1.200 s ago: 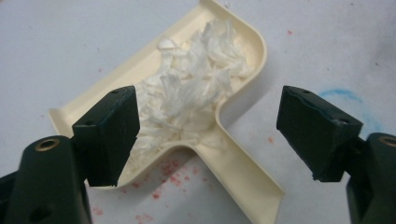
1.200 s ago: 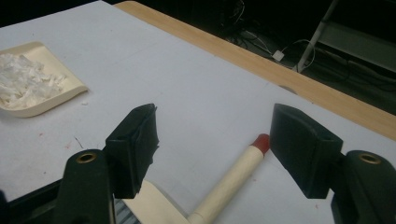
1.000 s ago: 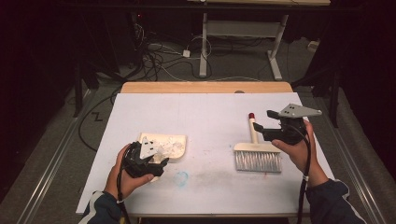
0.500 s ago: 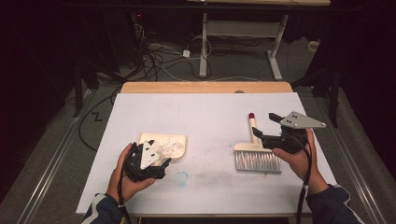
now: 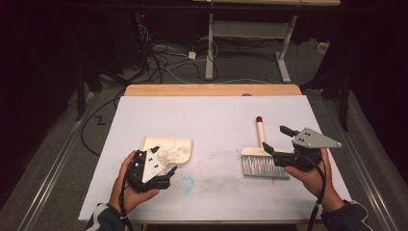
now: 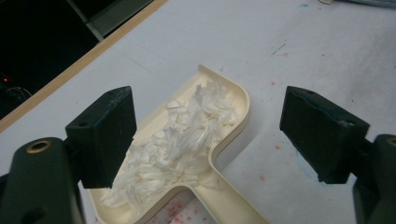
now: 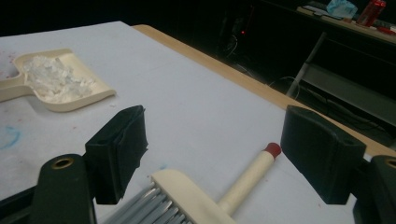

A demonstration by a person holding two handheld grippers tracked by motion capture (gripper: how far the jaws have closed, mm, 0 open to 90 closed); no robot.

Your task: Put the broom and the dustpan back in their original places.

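From the high view, I hold my left gripper (image 5: 166, 175) at the near left of the white table (image 5: 216, 115), just at the handle end of the cream dustpan (image 5: 180, 144), which lies flat with a heap of white shreds (image 5: 172, 153) in it. My right gripper (image 5: 276, 144) sits at the near right, right over the hand brush (image 5: 260, 161), whose grey bristles point toward me and whose pale handle with its red tip points away. Dustpan and brush lie well apart. In the left gripper view, my jaws stand wide and have just been opening; the dustpan (image 6: 233, 93) lies on the table beyond and between them, its handle running down toward me, the shreds (image 6: 187, 135) piled in the pan, and neither pad touches it. In the right gripper view, my jaws are likewise wide and have just been opening; the brush (image 7: 196, 198) lies below them, untouched by either pad, and the dustpan (image 7: 70, 100) rests far off at the upper left.
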